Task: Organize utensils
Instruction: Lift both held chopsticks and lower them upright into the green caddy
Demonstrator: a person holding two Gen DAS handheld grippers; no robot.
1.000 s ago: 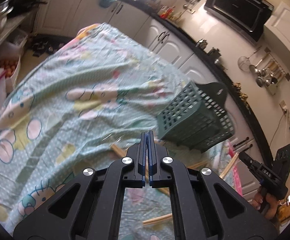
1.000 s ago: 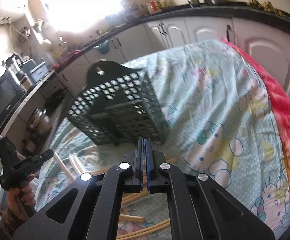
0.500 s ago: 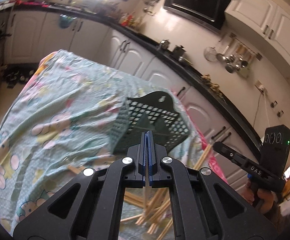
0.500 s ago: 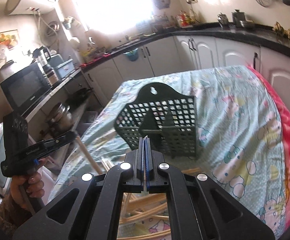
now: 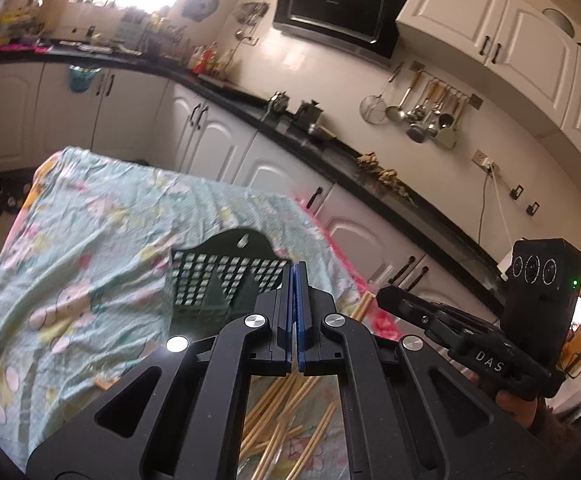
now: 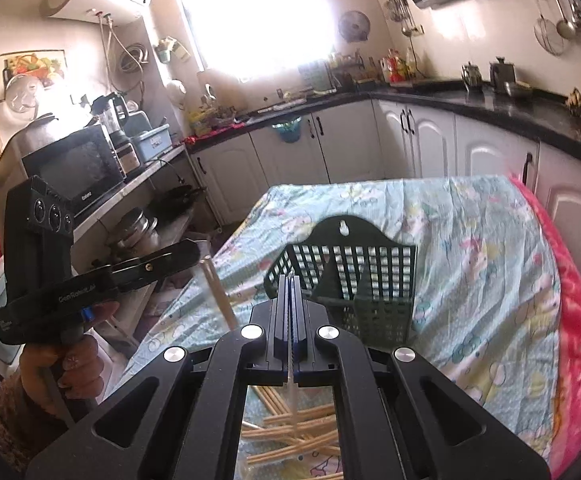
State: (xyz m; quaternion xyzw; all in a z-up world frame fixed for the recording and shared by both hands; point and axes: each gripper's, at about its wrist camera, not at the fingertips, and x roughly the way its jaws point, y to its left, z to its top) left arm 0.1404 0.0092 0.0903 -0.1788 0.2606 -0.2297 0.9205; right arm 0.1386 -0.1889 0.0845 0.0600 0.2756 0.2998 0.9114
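A dark green slotted basket [image 5: 210, 284] [image 6: 370, 276] stands on the patterned tablecloth [image 5: 90, 240]. Several wooden chopsticks [image 5: 274, 412] [image 6: 298, 428] lie in a loose heap on the cloth, below both grippers. My left gripper [image 5: 295, 270] is shut and held above the heap, on the near side of the basket. In the right wrist view a single chopstick [image 6: 220, 296] hangs from the left gripper's tip. My right gripper [image 6: 290, 280] is also shut, with a thin pale stick pinched between its pads. That chopstick [image 5: 360, 307] shows under its tip in the left wrist view.
White cabinets and a black counter [image 5: 330, 148] run behind and to the right of the table. A shelf with a microwave [image 6: 70, 172] and pots stands at the left. A pink blanket edge [image 6: 570, 320] hangs over the table's right side. A person's hand [image 6: 62, 364] grips the left handle.
Both grippers have risen from the heap and rolled more upright, each staying shut. The basket and cloth now sit lower and farther off in both views.
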